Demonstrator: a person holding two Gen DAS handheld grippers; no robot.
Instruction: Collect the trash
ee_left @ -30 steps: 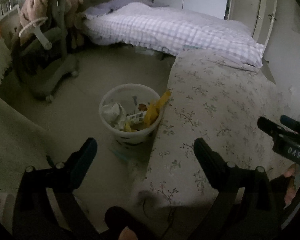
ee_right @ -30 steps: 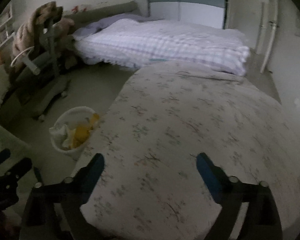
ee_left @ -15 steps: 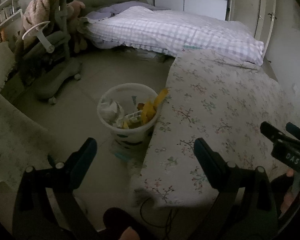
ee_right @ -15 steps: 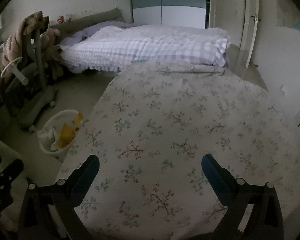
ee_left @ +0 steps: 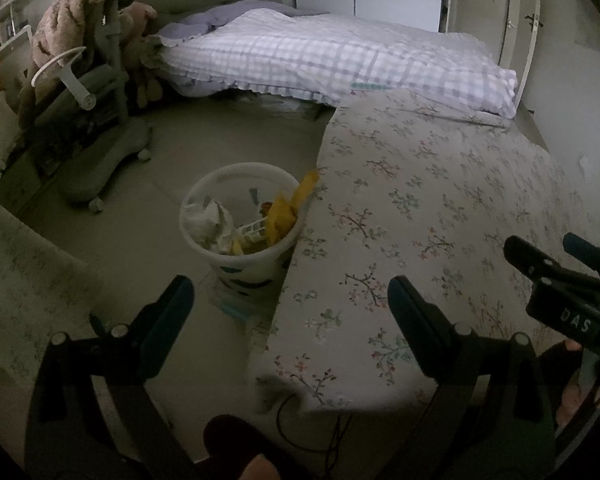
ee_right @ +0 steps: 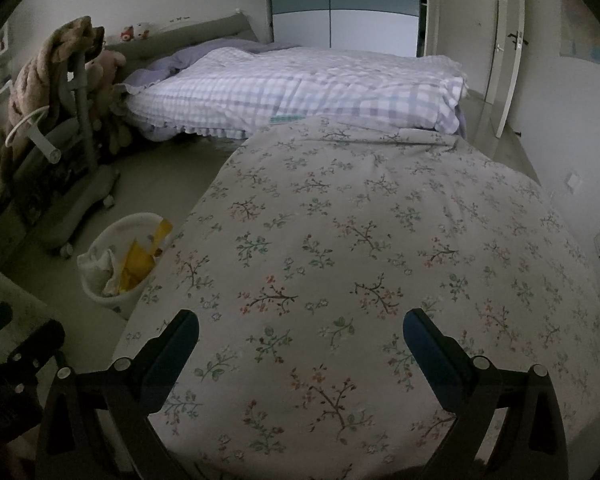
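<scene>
A white waste bin stands on the floor against the edge of a flower-print bed. It holds crumpled white paper, yellow wrappers and other scraps. My left gripper is open and empty, above and in front of the bin. My right gripper is open and empty over the flower-print cover; it also shows at the right edge of the left wrist view. The bin also shows in the right wrist view, to the left.
A grey wheeled chair draped with a brown blanket stands at the left. A bed with a checked quilt lies at the back. A black cable hangs under the near bed corner. A door is at the right.
Both grippers have risen and pulled back, so bin and beds look smaller and lower in view. The right gripper has moved further over the flower-print bed. Both stay open and empty.
</scene>
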